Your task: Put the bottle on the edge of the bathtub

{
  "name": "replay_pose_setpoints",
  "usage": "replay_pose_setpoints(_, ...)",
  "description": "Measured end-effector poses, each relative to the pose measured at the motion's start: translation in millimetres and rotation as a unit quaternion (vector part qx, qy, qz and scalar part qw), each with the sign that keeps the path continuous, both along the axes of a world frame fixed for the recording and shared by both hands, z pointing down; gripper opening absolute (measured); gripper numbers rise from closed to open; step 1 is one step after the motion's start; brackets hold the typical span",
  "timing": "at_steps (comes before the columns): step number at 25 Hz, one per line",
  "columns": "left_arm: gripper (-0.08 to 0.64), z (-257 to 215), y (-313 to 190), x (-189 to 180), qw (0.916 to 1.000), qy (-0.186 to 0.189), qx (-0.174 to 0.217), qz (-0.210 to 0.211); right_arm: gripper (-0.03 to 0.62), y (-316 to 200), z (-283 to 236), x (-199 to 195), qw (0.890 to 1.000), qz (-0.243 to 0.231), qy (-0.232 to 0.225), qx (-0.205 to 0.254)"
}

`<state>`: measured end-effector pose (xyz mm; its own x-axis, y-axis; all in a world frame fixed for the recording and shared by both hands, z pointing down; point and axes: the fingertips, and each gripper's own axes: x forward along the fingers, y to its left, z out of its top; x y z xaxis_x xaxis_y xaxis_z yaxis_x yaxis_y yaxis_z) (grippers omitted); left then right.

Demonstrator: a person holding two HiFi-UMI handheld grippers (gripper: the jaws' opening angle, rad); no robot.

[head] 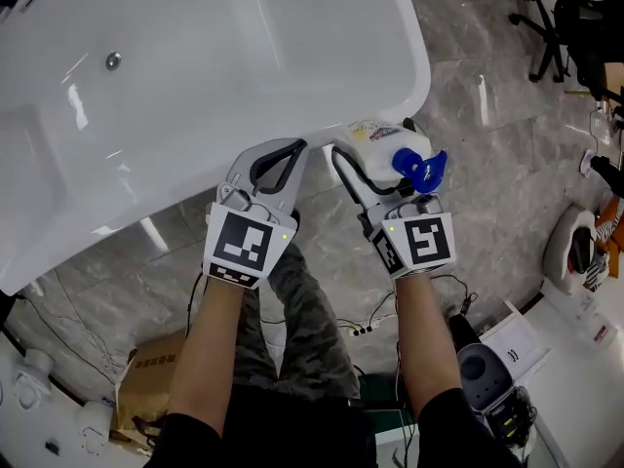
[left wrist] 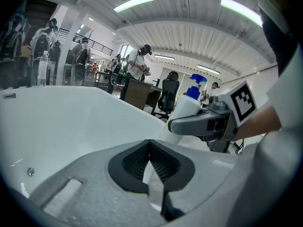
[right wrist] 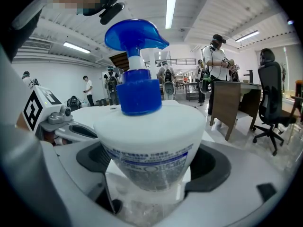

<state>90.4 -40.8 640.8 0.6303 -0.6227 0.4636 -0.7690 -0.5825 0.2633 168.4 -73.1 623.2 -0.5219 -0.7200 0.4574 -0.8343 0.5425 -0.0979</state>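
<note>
A white bottle (head: 382, 142) with a blue pump top (head: 421, 168) is held upright between the jaws of my right gripper (head: 378, 164), which is shut on its body. In the right gripper view the bottle (right wrist: 150, 141) fills the middle, its label facing the camera. It hangs just outside the white bathtub's rounded corner rim (head: 417, 66). My left gripper (head: 283, 156) is close beside it on the left, shut with nothing between its pads (left wrist: 156, 162), its tips pointing at the tub's outer wall.
The tub's drain (head: 113, 60) lies far left in the basin. Black office chairs (head: 558, 18) stand at the upper right. A cardboard box (head: 146, 383), loose cables (head: 375, 315) and a grey device (head: 485, 370) lie on the marble floor near the person's legs.
</note>
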Motion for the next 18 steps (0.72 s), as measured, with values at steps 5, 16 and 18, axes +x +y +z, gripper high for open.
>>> replay_pose_setpoints(5,0.009,-1.9,-1.2,-5.1,1.0,0.001,0.001,-0.004,0.497,-0.2,1.3,-1.0,1.0,0.005,0.004,-0.004)
replay_pose_setpoints(16,0.009,-2.3,-1.4,-13.7,0.9999,0.001,-0.003,-0.01,0.497,-5.9,2.4,0.1,1.0,0.018,-0.002,-0.012)
replay_pose_setpoints(18,0.009,-2.7,-0.8,-14.9,0.9999,0.002,-0.003,-0.01,0.497,-5.4,1.7,-1.1,1.0,0.017,-0.003,-0.013)
